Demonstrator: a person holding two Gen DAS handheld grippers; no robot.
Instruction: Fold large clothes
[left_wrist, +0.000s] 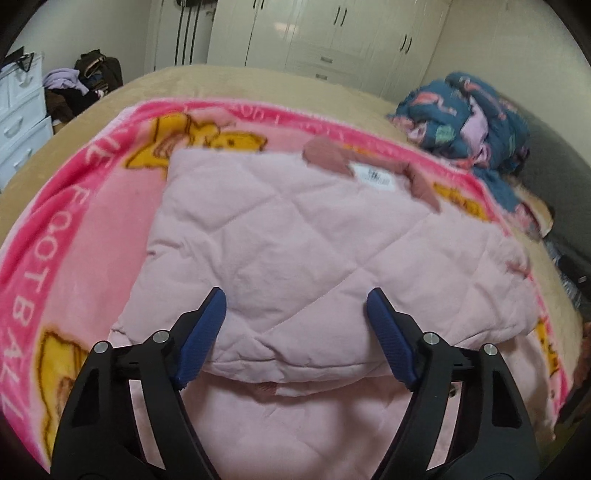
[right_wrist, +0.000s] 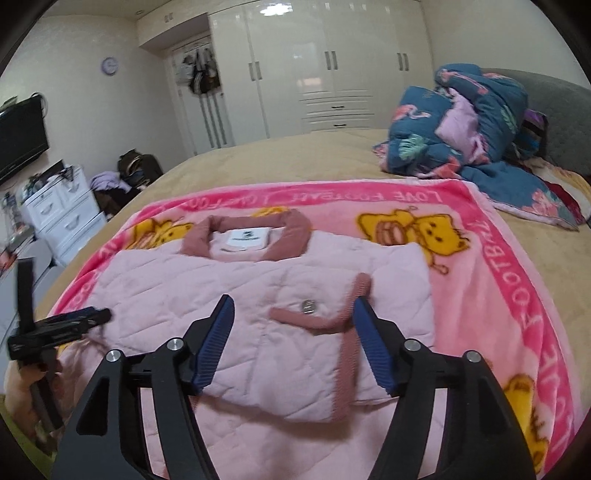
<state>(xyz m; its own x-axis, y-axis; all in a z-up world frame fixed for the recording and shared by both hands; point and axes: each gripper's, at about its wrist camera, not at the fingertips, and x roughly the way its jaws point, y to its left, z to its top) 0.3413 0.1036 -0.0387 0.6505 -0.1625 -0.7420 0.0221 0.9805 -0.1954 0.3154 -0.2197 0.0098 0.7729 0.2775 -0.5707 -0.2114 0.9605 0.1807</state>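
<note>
White wardrobe doors (right_wrist: 332, 62) back a tan bed (right_wrist: 295, 158) on which a pink cartoon blanket (right_wrist: 491, 266) is spread, with a blue patterned quilt (right_wrist: 461, 122) bunched near the headboard. On the blanket lies the pink quilted jacket (right_wrist: 258, 280), folded over itself, its darker pink collar (right_wrist: 243, 236) at the far edge. Both claws are released and grasp nothing: the left claw (left_wrist: 295, 306) above the jacket's folded edge, the right claw (right_wrist: 293, 314) over its snap pocket.
</note>
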